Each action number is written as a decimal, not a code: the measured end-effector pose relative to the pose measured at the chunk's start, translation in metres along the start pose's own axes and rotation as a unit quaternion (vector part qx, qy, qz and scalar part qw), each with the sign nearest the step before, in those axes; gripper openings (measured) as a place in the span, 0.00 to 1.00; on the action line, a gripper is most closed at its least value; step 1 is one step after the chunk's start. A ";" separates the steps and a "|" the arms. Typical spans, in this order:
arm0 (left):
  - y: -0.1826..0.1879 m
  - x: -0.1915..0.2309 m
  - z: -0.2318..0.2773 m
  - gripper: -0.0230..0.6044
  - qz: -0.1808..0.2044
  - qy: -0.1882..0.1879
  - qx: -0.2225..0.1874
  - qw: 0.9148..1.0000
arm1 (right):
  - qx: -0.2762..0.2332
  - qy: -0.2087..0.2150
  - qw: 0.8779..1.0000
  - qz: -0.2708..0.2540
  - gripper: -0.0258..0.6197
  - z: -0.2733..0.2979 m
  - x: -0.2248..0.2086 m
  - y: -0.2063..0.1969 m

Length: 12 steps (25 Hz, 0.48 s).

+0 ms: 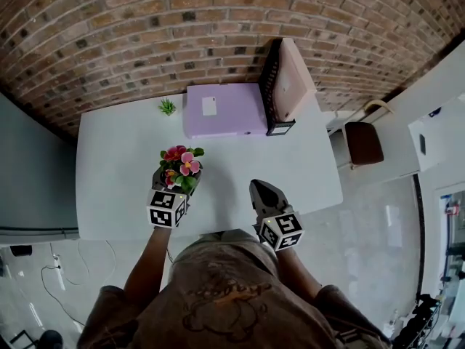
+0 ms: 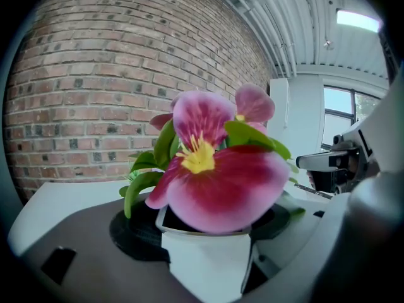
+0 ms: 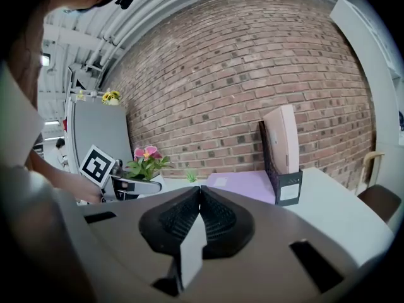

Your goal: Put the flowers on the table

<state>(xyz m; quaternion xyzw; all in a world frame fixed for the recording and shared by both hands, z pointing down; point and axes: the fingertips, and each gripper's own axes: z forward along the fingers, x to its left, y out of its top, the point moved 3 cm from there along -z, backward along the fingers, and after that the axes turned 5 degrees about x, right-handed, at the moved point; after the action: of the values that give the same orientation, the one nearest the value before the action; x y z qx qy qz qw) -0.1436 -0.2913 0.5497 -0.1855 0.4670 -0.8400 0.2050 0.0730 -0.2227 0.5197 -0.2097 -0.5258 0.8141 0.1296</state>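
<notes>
A small white pot [image 2: 208,267] of pink flowers [image 1: 180,163] with green leaves is held over the front left part of the white table [image 1: 116,166]. My left gripper [image 1: 176,182] is shut on the pot, one jaw on each side. In the left gripper view a big pink bloom [image 2: 218,172] fills the middle and hides the pot's rim. The right gripper view shows the flowers [image 3: 146,159] off to the left. My right gripper [image 1: 264,192] hovers near the table's front edge, shut and holding nothing, its pads [image 3: 189,216] pressed together.
A lilac box [image 1: 221,110] lies at the back of the table, with a black and beige file holder [image 1: 285,86] standing at its right. A tiny green plant [image 1: 168,107] sits left of the box. A brown chair [image 1: 363,142] stands beyond the table's right side.
</notes>
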 end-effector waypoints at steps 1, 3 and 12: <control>-0.002 0.000 0.006 0.62 0.001 -0.001 0.004 1.000 | 0.001 -0.001 1.000 0.000 0.04 -0.001 -0.004 0.001; -0.008 0.000 0.018 0.62 0.002 -0.003 0.014 1.000 | 0.002 -0.003 1.000 -0.001 0.04 -0.002 -0.011 0.002; -0.036 -0.006 0.062 0.62 0.003 -0.012 0.032 0.999 | 0.006 -0.011 1.000 0.004 0.04 -0.006 -0.032 -0.002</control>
<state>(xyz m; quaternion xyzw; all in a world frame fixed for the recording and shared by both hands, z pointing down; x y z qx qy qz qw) -0.1135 -0.3153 0.6107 -0.1871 0.4379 -0.8516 0.2192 0.1039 -0.2310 0.5257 -0.2020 -0.5212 0.8202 0.1220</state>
